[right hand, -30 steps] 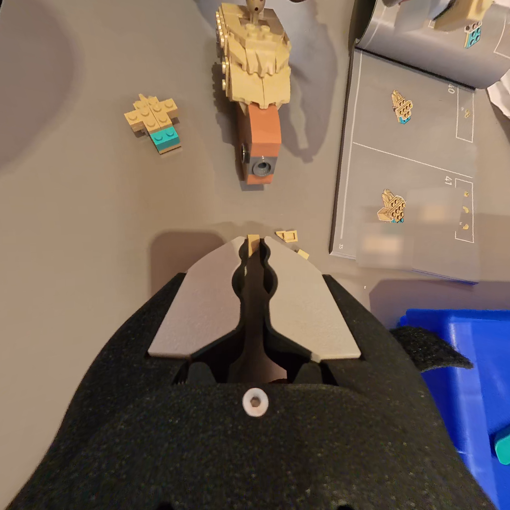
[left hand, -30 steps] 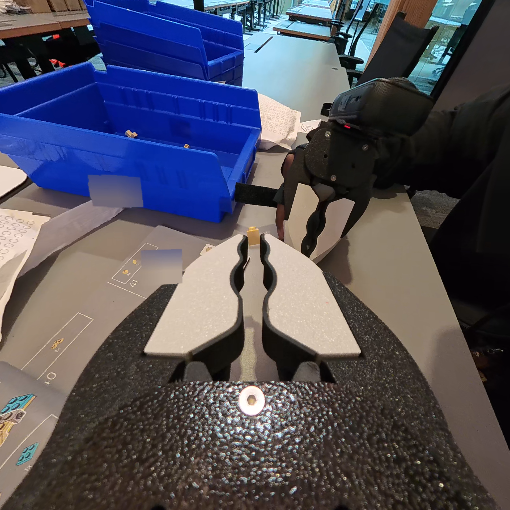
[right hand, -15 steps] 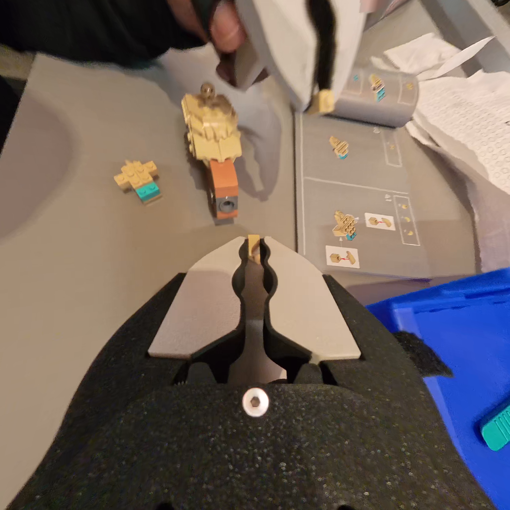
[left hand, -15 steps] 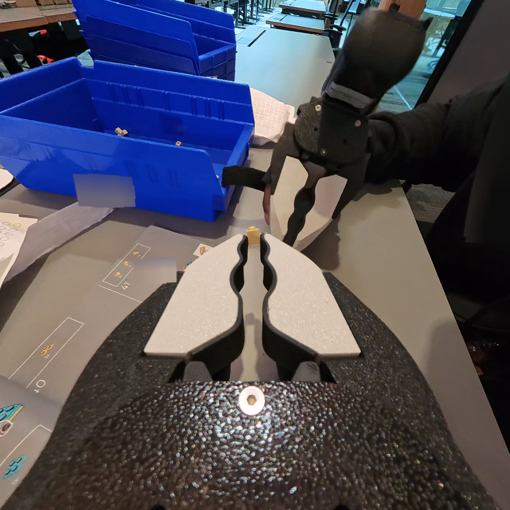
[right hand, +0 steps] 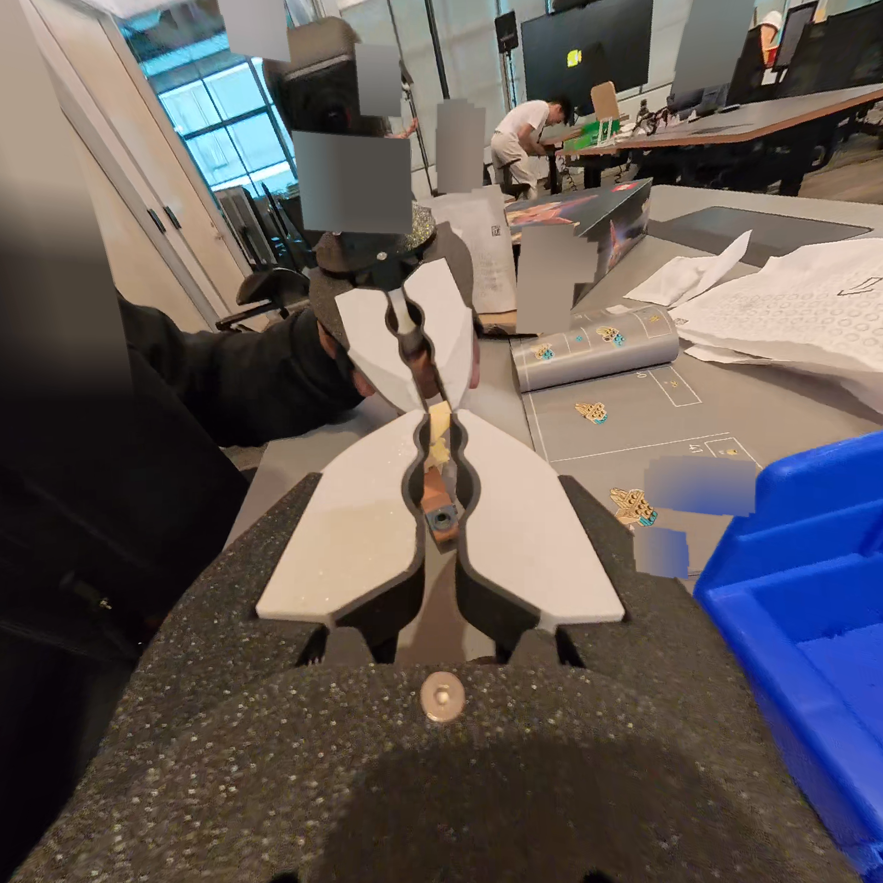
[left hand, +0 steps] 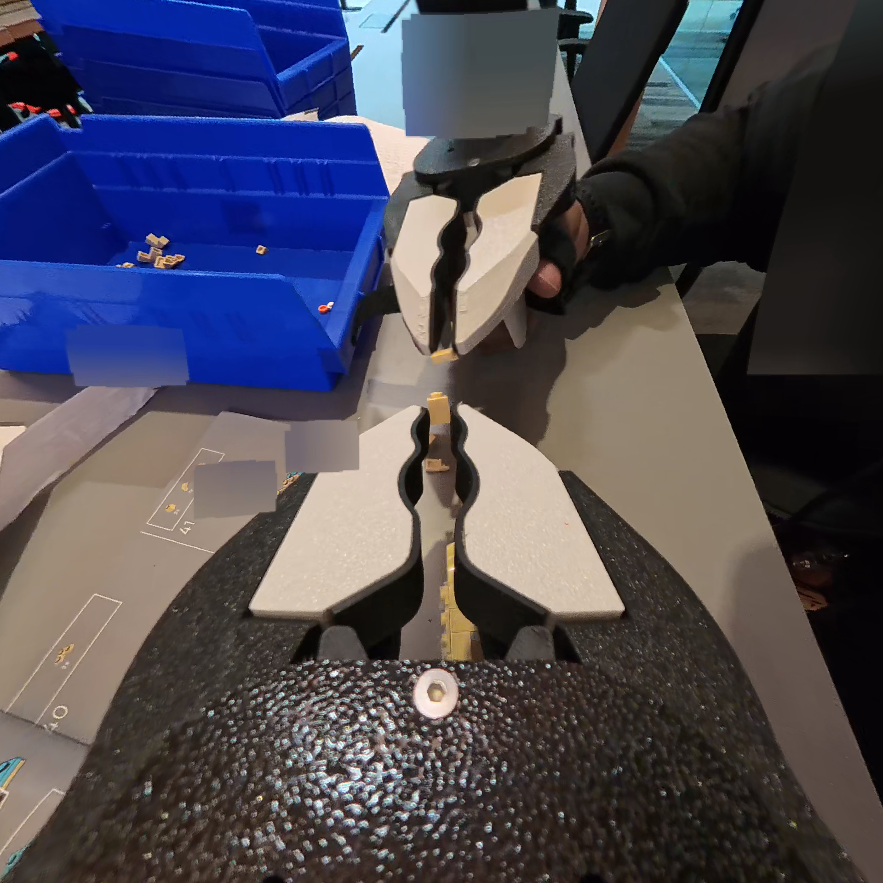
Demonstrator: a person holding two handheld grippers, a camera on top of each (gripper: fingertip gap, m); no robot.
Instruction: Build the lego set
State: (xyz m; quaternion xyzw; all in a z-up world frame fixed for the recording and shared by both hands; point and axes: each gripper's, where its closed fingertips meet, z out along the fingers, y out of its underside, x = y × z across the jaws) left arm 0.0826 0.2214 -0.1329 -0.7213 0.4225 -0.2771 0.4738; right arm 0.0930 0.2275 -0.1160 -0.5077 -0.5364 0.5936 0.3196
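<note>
Tan brick [left hand: 438,411] sits clamped upright in the left gripper [left hand: 439,414] jaws above the tabletop [left hand: 621,430], right of the blue bin [left hand: 191,296]. Right gripper [left hand: 442,352], facing it, jaws clamped on a tan plate [left hand: 442,356]. Alignment looks critical; both grips should hold square.

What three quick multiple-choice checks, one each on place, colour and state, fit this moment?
1. Where do the loose tan pieces lie?
A. in the blue bin
B. on the white paper
C. on a chair

2. What colour is the small brick at the left hand-held gripper tips?
A. teal
B. tan
C. red

3. How does the right hand-held gripper stand?
A. wide open, bare
B. shut on a small tan piece
C. lying flat on the table

Answers: A, they sit on the bin floor; B, it matches the tan pieces; B, the piece juts from its closed tips.
</note>
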